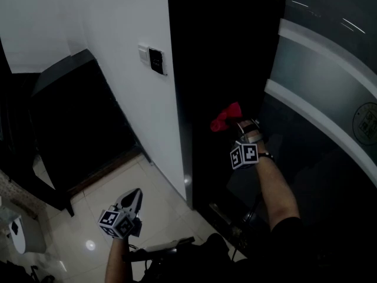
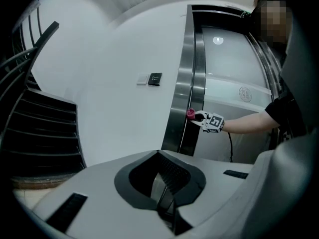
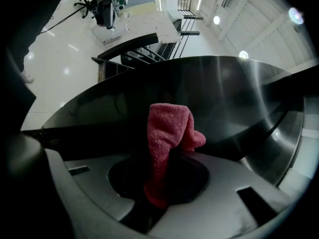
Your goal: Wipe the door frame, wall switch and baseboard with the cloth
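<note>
Right gripper (image 1: 240, 124) clamps the red cloth (image 1: 225, 118) up at the dark door frame (image 1: 184, 111) — left gripper (image 1: 133, 199) hangs low, jaws pressed together, nothing in them.

In the right gripper view the cloth stands folded between the jaws, its top bunched over toward the frame's curved steel; touching or just off it, can't tell. The left gripper view puts the cloth at the frame's edge, lower than the wall switch (image 1: 156, 59), which sits on the white wall (image 1: 112, 34) just left of the frame. The left gripper is over pale floor tiles (image 1: 162, 208), well apart from the frame. Dark stairs (image 2: 45, 133) are left of the wall.
</note>
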`<state>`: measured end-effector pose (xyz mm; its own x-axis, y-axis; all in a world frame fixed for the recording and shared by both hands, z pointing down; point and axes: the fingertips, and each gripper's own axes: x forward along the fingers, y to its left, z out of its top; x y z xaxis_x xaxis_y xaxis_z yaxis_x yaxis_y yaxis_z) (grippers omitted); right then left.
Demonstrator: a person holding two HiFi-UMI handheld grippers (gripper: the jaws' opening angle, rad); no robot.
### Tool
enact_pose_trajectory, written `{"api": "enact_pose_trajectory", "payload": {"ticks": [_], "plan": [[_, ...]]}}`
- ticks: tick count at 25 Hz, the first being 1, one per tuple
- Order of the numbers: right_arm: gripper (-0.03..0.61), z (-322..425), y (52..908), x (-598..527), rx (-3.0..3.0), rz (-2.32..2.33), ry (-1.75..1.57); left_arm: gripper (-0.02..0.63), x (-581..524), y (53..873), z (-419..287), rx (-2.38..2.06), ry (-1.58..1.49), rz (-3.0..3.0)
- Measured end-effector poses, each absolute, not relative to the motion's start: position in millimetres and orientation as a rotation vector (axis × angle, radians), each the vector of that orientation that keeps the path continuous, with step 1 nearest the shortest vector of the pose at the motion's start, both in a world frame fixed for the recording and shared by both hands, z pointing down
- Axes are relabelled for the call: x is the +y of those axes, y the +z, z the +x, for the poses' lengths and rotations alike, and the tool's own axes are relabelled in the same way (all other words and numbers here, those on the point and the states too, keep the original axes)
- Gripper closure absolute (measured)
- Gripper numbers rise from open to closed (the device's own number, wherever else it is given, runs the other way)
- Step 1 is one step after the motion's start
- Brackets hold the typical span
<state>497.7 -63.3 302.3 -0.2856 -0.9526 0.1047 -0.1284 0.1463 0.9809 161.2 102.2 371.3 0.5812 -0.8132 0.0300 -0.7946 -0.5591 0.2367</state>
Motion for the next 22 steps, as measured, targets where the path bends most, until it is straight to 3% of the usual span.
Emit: {"api": "enact_pose_trajectory", "payload": {"ticks": [22], "plan": [[0.497,501.3,383.2,-63.8,-1.687,1.003,-1.052,0.623,107.7,379.9,177.4,-1.251,-0.132,2.590]]}}
